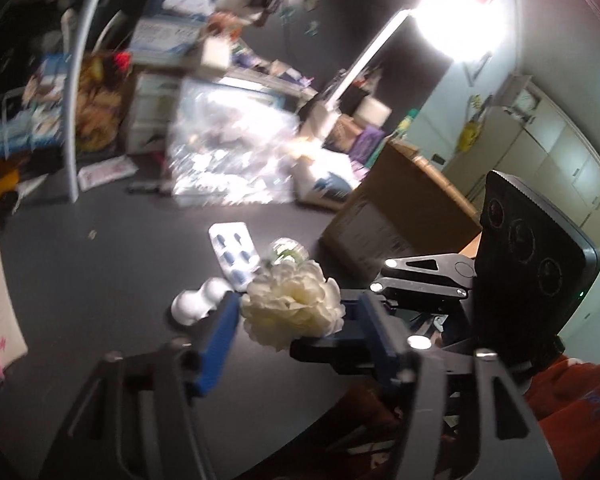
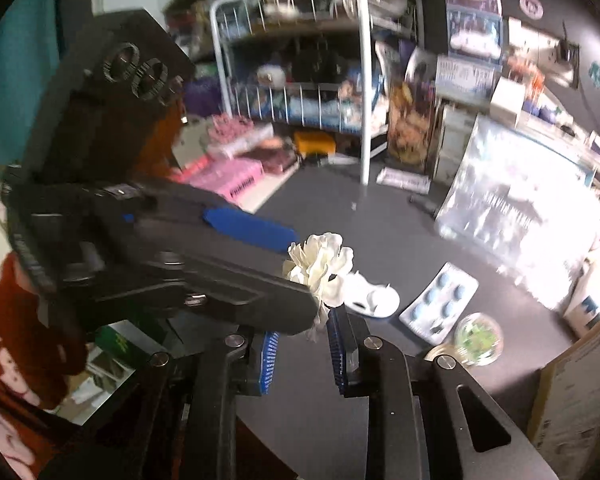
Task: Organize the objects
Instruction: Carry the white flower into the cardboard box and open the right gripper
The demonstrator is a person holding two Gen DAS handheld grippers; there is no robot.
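Note:
A white artificial flower point(image 1: 294, 310) sits between the blue pads of my left gripper point(image 1: 296, 320), whose jaws stand wide apart around the bloom. In the right wrist view the flower point(image 2: 320, 266) is just past my right gripper point(image 2: 302, 350), whose pads are apart with the stem hanging near the right pad; contact is unclear. The left gripper crosses in front from the left. On the black table lie a blister pack of blue pills point(image 1: 234, 254) point(image 2: 438, 302), a white curved plastic piece point(image 1: 200, 304) point(image 2: 372, 296) and a small clear jar with green bits point(image 1: 288, 252) point(image 2: 478, 338).
A cardboard box point(image 1: 396, 216) point(image 2: 576, 396) stands at the right. A shiny plastic bag point(image 1: 228, 148) point(image 2: 516, 216), a white wire rack point(image 2: 320, 60) and pink boxes point(image 2: 228, 174) crowd the far side.

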